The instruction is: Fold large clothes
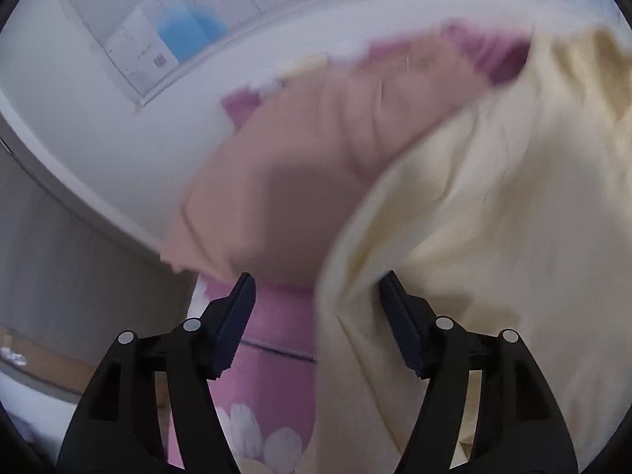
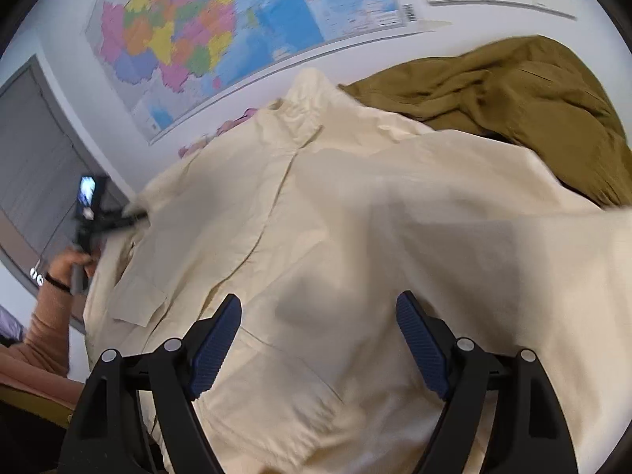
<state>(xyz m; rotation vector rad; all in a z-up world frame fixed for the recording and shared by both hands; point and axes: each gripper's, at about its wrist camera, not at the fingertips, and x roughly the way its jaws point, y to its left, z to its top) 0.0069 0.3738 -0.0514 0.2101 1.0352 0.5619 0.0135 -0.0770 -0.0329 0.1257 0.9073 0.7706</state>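
A large cream shirt lies spread in front of me, with a placket seam and pockets showing. My right gripper is open just above the shirt's lower part, nothing between its fingers. In the left wrist view the same cream cloth hangs on the right, one fold running down past the right finger. My left gripper is open; the cloth edge lies between its fingers, not pinched. In the right wrist view the left gripper sits at the shirt's far left edge.
An olive-brown garment is heaped behind the shirt at right. A pink flowered sheet covers the surface below. A peach-sleeved arm crosses the left wrist view. A wall map hangs behind; a grey door is at left.
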